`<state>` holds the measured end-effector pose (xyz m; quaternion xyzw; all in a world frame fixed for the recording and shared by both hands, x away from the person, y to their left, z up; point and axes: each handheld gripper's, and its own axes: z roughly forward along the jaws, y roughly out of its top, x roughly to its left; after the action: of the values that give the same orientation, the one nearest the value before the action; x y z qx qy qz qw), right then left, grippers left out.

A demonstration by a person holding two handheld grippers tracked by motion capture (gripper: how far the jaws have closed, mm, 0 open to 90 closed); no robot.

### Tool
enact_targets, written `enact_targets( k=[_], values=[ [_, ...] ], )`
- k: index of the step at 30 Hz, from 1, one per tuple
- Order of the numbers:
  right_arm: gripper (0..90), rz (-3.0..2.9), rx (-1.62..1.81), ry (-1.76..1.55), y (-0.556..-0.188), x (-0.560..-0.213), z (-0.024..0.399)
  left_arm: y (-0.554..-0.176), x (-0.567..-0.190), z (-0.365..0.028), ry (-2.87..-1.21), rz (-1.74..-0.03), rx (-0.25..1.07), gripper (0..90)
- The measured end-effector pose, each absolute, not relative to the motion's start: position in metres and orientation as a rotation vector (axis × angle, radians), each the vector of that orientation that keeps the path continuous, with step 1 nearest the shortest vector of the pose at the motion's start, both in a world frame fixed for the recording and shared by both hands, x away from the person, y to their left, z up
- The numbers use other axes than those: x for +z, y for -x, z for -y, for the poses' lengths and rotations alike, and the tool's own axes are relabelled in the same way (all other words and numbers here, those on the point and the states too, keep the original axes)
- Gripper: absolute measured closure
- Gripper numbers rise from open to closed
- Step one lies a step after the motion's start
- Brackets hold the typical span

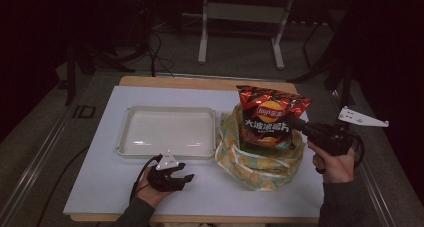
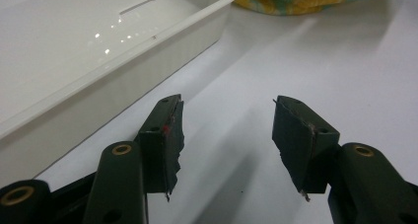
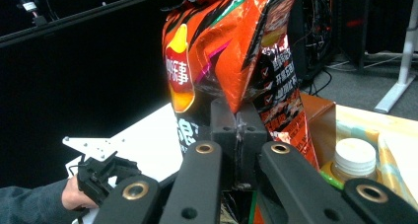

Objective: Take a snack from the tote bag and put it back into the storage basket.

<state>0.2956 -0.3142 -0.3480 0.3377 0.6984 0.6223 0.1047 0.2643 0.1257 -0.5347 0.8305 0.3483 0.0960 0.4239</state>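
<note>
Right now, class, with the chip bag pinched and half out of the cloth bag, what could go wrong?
1. The right gripper pinches the chip bag by one thin fold, so it might slip or tear.
2. The chip bag is partly inside the cloth bag, whose rim could snag and drag along.
3. A capped bottle beside the chip bag could tip as it passes.

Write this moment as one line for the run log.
right claw: shut on chip bag, above cloth bag | left claw: open, nothing held, beside tray | bottle: in cloth bag
</note>
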Motion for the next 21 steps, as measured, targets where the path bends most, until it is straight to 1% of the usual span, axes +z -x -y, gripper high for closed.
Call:
enact_targets(
  k=[6, 10, 12, 21],
  values=[
    [89.8, -2.04, 1.85, -0.978, -0.295, -0.339, 0.314, -0.267, -0.537, -0.127, -2.094, -0.872, 0.249, 44.3],
    [89.8, -2.034, 1.864, -0.969, -0.294, -0.334, 0.313, -0.268, -0.54, -0.127, -2.104, -0.88, 0.286, 44.4],
    [89.8, -2.039, 1.869, -0.962, -0.295, -0.332, 0.31, -0.268, -0.54, -0.128, -2.104, -0.885, 0.307, 44.4],
    [89.8, -2.069, 1.896, -0.939, -0.3, -0.33, 0.292, -0.267, -0.541, -0.128, -2.091, -0.9, 0.33, 45.1]
  ],
)
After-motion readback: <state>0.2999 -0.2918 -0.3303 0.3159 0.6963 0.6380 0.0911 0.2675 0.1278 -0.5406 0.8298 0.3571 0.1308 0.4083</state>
